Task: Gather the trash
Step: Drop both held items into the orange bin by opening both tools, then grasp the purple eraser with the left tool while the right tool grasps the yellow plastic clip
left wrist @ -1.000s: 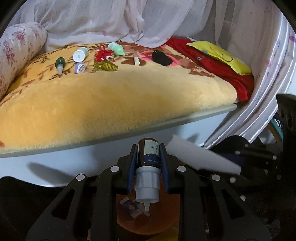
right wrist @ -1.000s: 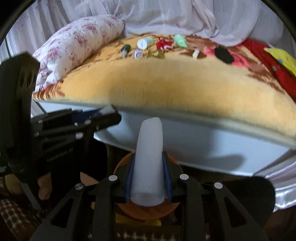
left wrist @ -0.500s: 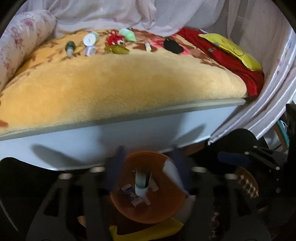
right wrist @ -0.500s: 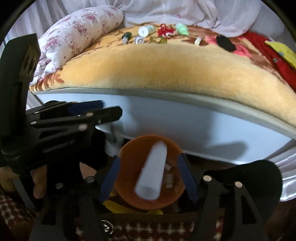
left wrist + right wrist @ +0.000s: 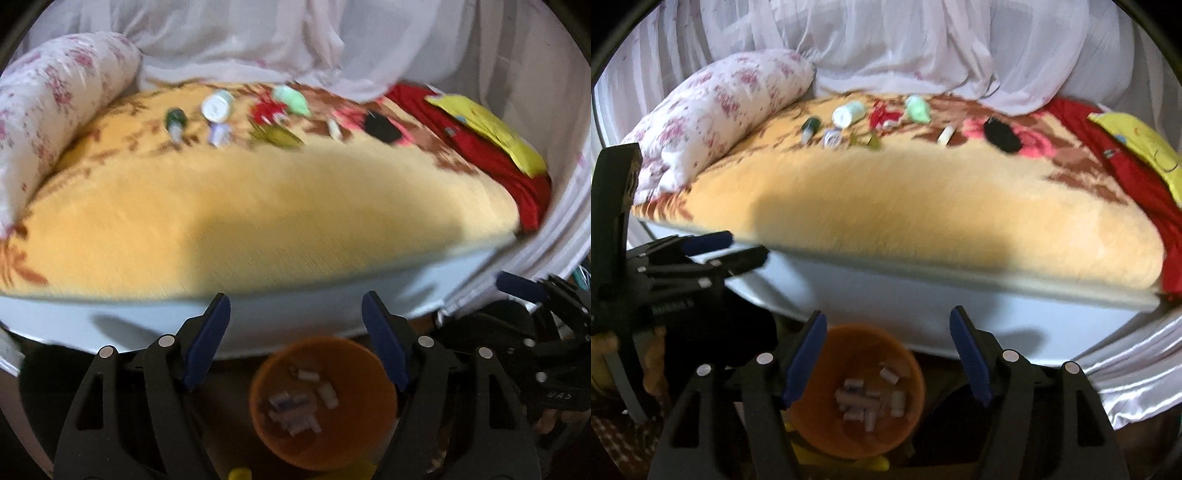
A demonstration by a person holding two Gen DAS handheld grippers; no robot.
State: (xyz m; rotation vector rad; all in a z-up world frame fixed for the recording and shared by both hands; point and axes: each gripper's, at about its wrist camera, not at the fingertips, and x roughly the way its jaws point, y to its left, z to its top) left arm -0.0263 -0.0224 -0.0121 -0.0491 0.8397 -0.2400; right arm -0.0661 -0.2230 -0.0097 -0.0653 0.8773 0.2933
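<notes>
The left gripper [image 5: 295, 314] hangs just off the near edge of the bed [image 5: 258, 321], its blue-padded fingers [image 5: 205, 339] spread wide apart with nothing between them. The right gripper [image 5: 888, 332] is in the same state — fingers [image 5: 805, 354] well apart and empty. Both are over an orange bin [image 5: 373, 435] that stands on the floor close against the bed's white side; in the right wrist view the bin [image 5: 912, 369] holds a small heap of pale cylinders and bottles [image 5: 871, 400], blurred in both pictures.

Trash lies in a loose row at the far side of the yellow plush blanket [image 5: 258, 214]: a dark green dropper bottle [image 5: 174, 120], a white round container [image 5: 217, 106] on its side, a small lilac item [image 5: 218, 133], a red tangled piece [image 5: 267, 110], a mint-green wrapper [image 5: 293, 99], an olive wrapper [image 5: 279, 136], a small white tube [image 5: 946, 134] and a flat black object [image 5: 1001, 134]. They are well apart from the grippers.

A floral bolster pillow [image 5: 716, 107] lies along the left of the bed, and a red cloth [image 5: 491, 155] with a yellow cushion [image 5: 491, 129] on it lies at the right. White curtains [image 5: 886, 44] hang behind.
</notes>
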